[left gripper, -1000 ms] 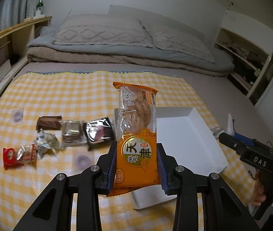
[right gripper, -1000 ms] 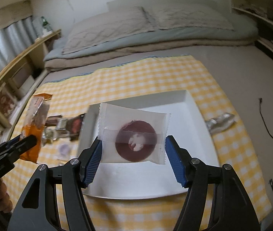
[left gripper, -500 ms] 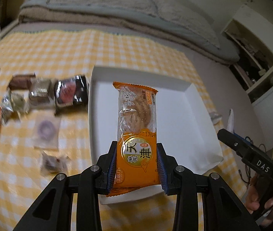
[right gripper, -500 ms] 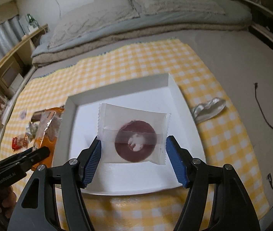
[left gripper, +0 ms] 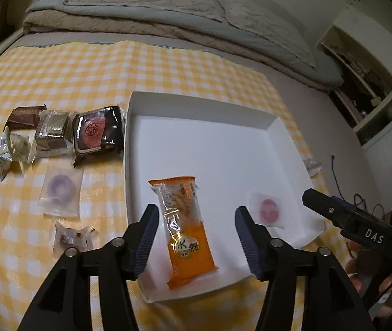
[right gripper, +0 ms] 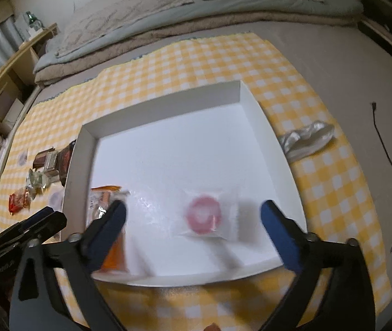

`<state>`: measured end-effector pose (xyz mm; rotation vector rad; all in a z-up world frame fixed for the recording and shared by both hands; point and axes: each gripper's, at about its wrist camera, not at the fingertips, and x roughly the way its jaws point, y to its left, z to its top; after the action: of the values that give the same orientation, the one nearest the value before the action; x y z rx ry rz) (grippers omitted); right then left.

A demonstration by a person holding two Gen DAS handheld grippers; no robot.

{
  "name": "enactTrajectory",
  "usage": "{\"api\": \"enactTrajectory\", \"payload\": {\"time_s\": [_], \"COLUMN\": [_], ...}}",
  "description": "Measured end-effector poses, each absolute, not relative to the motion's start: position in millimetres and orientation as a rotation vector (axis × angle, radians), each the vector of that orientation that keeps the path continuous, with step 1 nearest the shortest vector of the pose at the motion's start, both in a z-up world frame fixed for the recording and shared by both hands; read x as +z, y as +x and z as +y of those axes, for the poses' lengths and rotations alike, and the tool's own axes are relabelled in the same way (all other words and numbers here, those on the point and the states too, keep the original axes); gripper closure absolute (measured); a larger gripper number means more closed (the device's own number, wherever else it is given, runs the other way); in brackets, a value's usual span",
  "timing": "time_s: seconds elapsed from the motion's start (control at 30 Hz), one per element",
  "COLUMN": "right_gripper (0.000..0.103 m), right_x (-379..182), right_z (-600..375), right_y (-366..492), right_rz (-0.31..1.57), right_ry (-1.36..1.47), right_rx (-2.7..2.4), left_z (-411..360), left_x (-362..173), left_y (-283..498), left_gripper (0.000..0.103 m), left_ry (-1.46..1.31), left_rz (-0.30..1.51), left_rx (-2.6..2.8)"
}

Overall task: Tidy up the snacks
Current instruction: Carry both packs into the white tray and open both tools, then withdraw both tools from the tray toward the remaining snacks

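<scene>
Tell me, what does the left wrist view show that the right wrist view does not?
Only the left wrist view: a purple ring snack and a small candy on the cloth.
Only the right wrist view: a green bottle on a shelf.
Both: the white tray holding the orange packet and red ring snack, both grippers open.

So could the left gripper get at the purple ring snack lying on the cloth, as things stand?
Probably yes. The left gripper is open and empty, and the purple ring snack lies flat just outside the white tray, with nothing on top of it.
</scene>
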<state>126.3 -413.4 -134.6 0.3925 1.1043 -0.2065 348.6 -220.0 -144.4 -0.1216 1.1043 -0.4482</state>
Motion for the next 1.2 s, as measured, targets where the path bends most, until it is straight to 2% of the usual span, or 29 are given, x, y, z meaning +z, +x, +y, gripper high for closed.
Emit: {"api": "enactTrajectory", "payload": {"time_s": [0.13,0.3,0.37,1.2], "right_gripper": [0.0,0.0,0.0,0.0], "right_x": [-136.7,-130.8,-127.0,-73.3], "right_z": [-414.6,-411.3,-408.5,-355.1], "right_y": [121.8,114.4,111.8,81.7], "right_rz": [1.129,1.126,1.114,1.024], "right_ry": [0.417,0.401,0.383,0.281], "right_rx": [-0.207,-0.231,-0.242,-0.212], "left_z": [-215.4,-206.5,-203.4,-123.7], "left_x": [-139.6,-128.1,-124.8,-63.3], "left_y": [343.9,329.1,325.4,285.2], "left_gripper": [0.031,0.004,0.0,0.0], "left_ry": [-0.116,-0.109,-0.102,-0.065], "left_rz": [1.103,1.093,1.091,1.016], "left_rx": [-0.452,-0.45,-0.45,-0.426]}}
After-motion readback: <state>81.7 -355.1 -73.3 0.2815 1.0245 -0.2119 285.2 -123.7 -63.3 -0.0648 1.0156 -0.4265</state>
